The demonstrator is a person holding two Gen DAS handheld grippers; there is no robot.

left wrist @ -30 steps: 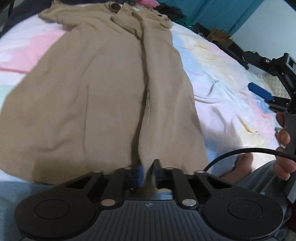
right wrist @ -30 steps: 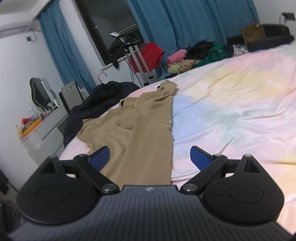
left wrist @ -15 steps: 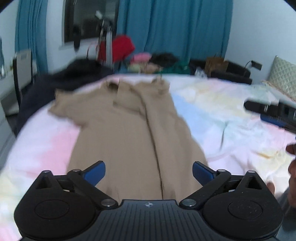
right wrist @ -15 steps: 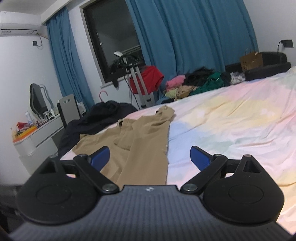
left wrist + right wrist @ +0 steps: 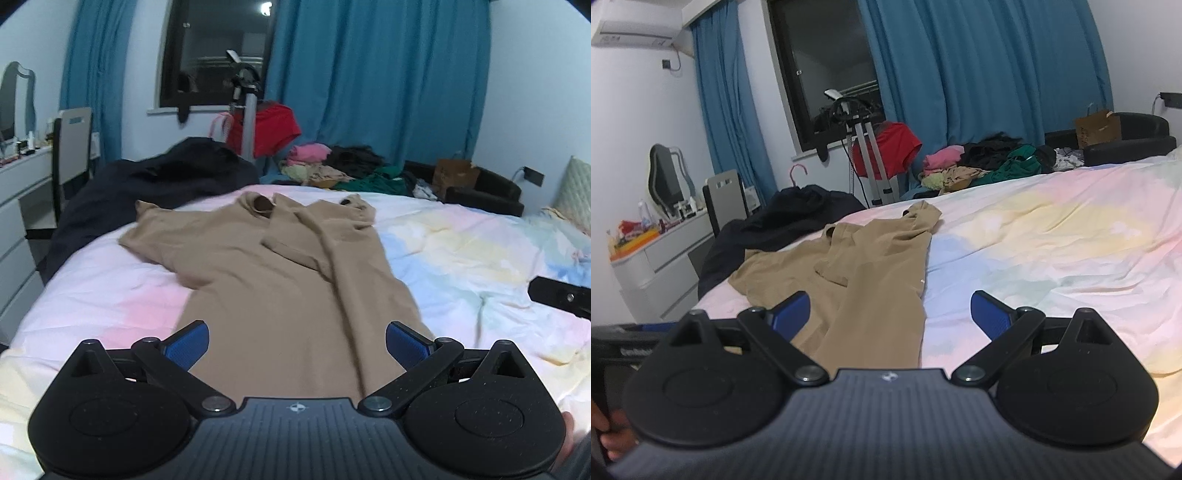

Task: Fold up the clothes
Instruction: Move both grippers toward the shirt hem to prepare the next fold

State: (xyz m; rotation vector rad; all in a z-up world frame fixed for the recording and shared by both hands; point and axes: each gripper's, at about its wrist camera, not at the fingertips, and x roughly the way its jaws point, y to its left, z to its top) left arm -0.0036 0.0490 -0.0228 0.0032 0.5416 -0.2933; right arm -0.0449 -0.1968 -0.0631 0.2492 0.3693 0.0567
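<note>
Left wrist view has the tan shirt [image 5: 280, 280] laid lengthwise down the bed [image 5: 472, 251], collar end far away, hem end right under the camera. Its right side is already flipped in over the middle, with that sleeve [image 5: 291, 243] lying across the chest, while the other sleeve [image 5: 147, 229] sticks out flat on the sheet. My guess is that's the first third of the fold done, so the open side would be next. The left gripper [image 5: 297, 341] hangs above the hem with its jaws spread wide and nothing in them. The right gripper [image 5: 890, 308] is the same deal, wide apart and empty, held off to the shirt's right over the bare sheet, probably just parked out of the way. In the right wrist view the folded edge makes a fairly straight line along the shirt's side. Past the bed there's a dark jacket [image 5: 155, 177] heaped at the far corner, a pile of clothes [image 5: 982, 162] by the blue curtains [image 5: 369, 81], and a white dresser [image 5: 653, 258] off to the side.
</note>
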